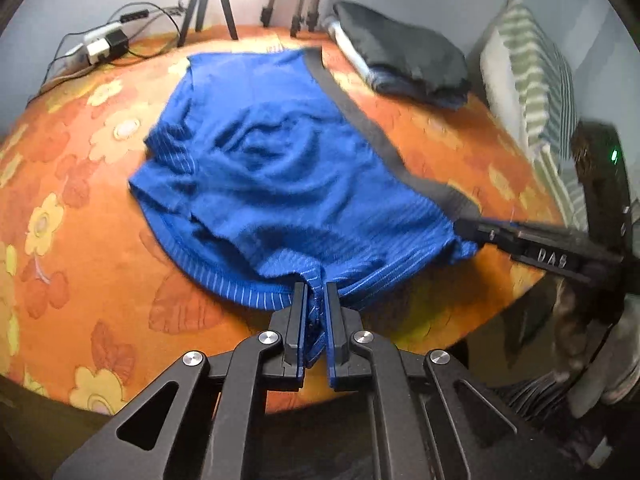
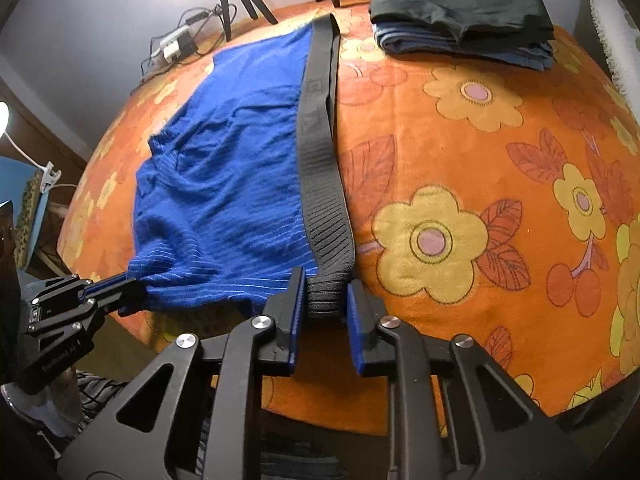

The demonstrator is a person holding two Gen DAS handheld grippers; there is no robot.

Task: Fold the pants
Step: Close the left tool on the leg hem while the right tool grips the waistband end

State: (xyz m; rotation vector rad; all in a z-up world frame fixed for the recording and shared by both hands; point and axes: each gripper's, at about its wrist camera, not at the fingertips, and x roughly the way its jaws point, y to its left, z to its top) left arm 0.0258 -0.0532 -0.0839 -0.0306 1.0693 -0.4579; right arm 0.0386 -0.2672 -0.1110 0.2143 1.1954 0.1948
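Observation:
Blue short pants [image 1: 264, 176] with thin white stripes and a black elastic waistband [image 1: 360, 116] lie spread on an orange flowered cover. My left gripper [image 1: 316, 292] is shut on the blue hem at the near edge. My right gripper [image 2: 326, 284] is closed around the near end of the black waistband [image 2: 320, 148], which bunches between its pads. In the left wrist view the right gripper [image 1: 472, 232] reaches in from the right. In the right wrist view the left gripper [image 2: 128, 284] holds the pants [image 2: 224, 184] at the lower left.
The orange flowered bed cover [image 2: 460, 184] has a stack of folded dark clothes [image 2: 460, 12] at the far right. A striped pillow [image 1: 528, 80] stands at the right. Tripod legs [image 1: 208, 8] and a power strip with cables [image 1: 100, 44] are at the far edge.

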